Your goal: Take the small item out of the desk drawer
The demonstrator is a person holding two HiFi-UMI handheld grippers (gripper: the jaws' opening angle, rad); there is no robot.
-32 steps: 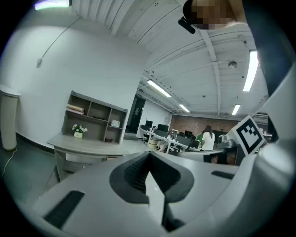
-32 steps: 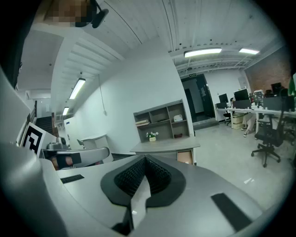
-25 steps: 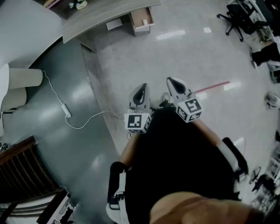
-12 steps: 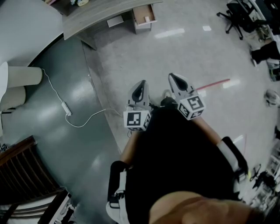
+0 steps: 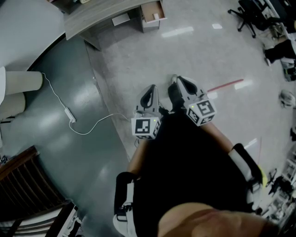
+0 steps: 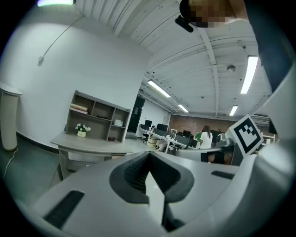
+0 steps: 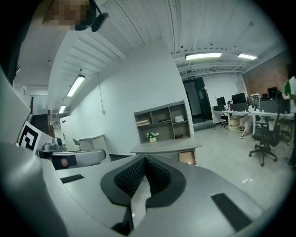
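Note:
The grey desk (image 5: 99, 14) stands far off at the top of the head view, with its drawer (image 5: 151, 13) pulled open. A small pale item (image 5: 156, 16) lies inside; I cannot tell what it is. My left gripper (image 5: 149, 94) and right gripper (image 5: 178, 83) are held side by side in front of my body, over the floor, both shut and empty. In the left gripper view the left gripper (image 6: 149, 172) points toward the desk (image 6: 92, 144). The right gripper (image 7: 144, 178) faces the desk (image 7: 166, 147) and its open drawer (image 7: 187, 157).
A white cable with a power strip (image 5: 70, 115) trails over the dark floor at left. Office chairs (image 5: 247, 16) and clutter line the right side. A shelf unit with a small plant (image 7: 151, 136) sits on the desk. A red line (image 5: 224, 85) marks the floor.
The desk and drawer have slid up toward the top edge of the head view. Both grippers have shifted slightly up and stay shut. A dark foot now shows between them.

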